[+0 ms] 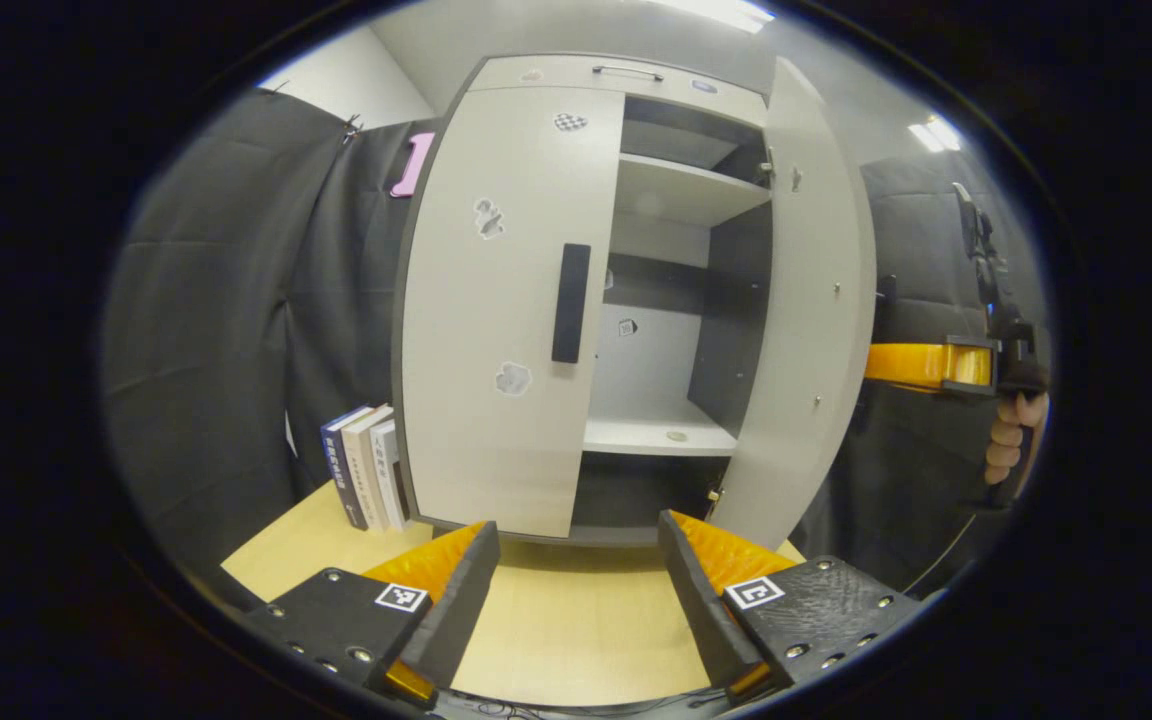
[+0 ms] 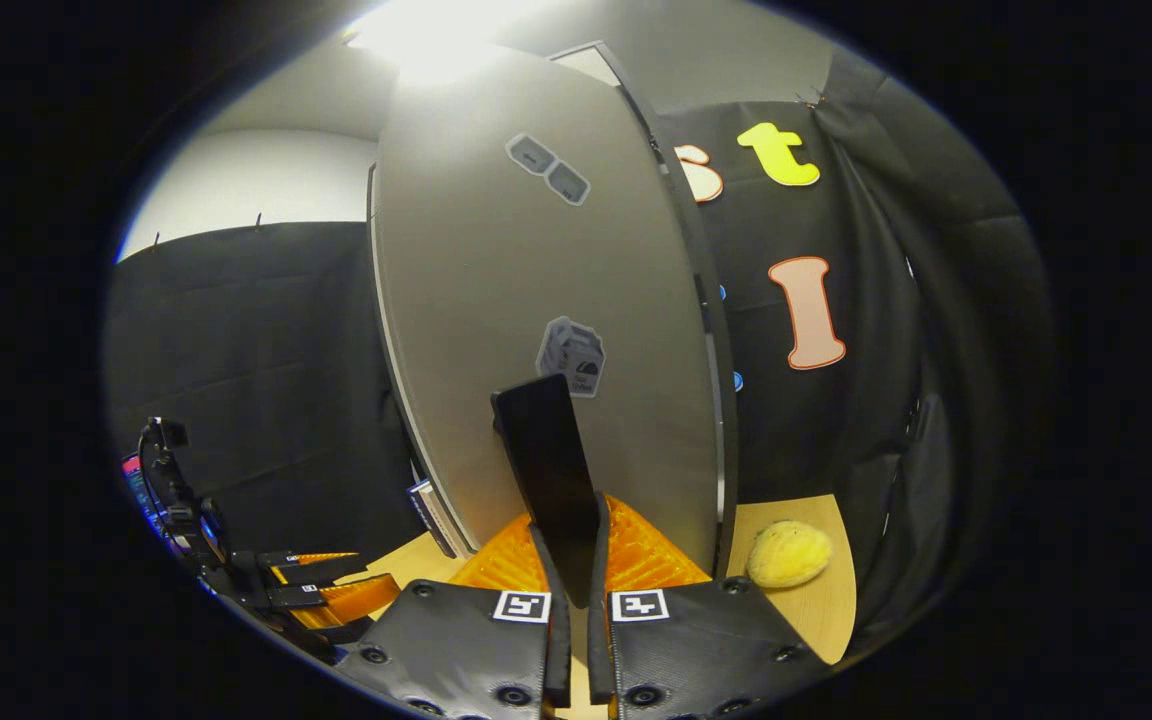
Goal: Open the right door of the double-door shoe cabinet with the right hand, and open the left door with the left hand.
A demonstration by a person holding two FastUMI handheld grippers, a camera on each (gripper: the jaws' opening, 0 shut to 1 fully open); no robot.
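The right tongs [image 2: 570,560] are clamped on the right door's handle [image 2: 548,470], with the right door [image 1: 806,300] swung wide. The left tongs [image 1: 576,570] gape empty; ahead and above them stands the shut left door [image 1: 496,320], so they likely need to reach its handle [image 1: 570,302] next.

The left gripper view looks straight at the shoe cabinet [image 1: 576,300] from a little way back over the table [image 1: 556,620], taking in its whole front. The right gripper view sits close against the cabinet's open right door [image 2: 536,330], facing its outer face. Both views share that door [image 1: 816,300] and the table [image 2: 816,600].
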